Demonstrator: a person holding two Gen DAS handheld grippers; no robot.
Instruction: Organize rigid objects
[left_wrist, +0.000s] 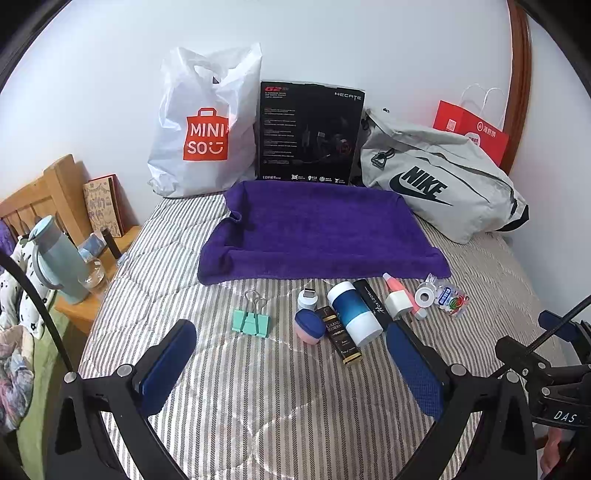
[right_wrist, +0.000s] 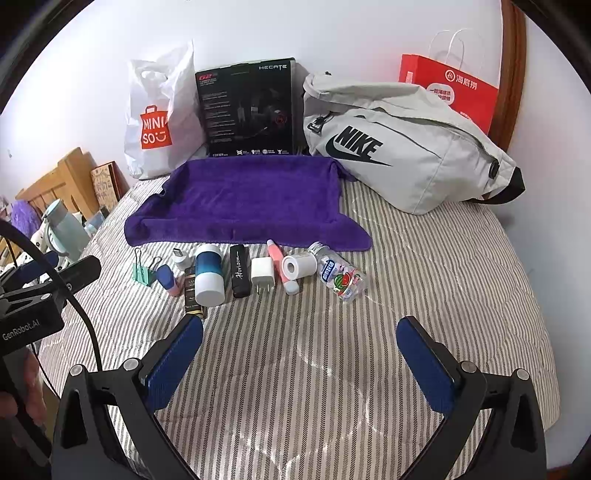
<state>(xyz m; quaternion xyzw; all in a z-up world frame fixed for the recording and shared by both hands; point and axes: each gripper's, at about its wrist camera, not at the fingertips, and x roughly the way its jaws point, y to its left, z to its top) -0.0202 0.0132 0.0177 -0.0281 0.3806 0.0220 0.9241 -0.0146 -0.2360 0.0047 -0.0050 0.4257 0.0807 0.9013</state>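
A row of small items lies on the striped bed in front of a purple towel (left_wrist: 317, 229) (right_wrist: 243, 195): a mint binder clip (left_wrist: 251, 319) (right_wrist: 142, 271), a blue-and-pink case (left_wrist: 308, 325), a white-and-blue cylinder (left_wrist: 352, 312) (right_wrist: 208, 273), a black box (right_wrist: 240, 271), a white plug (right_wrist: 263, 275), a pink tube (right_wrist: 279, 262), a tape roll (right_wrist: 297, 266) and a clear bottle (right_wrist: 340, 275). My left gripper (left_wrist: 291, 334) hovers open just short of the row. My right gripper (right_wrist: 300, 326) is open too, nearer than the items, with nothing between its fingers.
Against the wall stand a white Miniso bag (left_wrist: 203, 125), a black headset box (left_wrist: 308, 134), a grey Nike bag (left_wrist: 439, 177) and a red paper bag (right_wrist: 450, 88). A wooden nightstand (left_wrist: 79, 310) with a blue flask (left_wrist: 59, 258) sits at the left.
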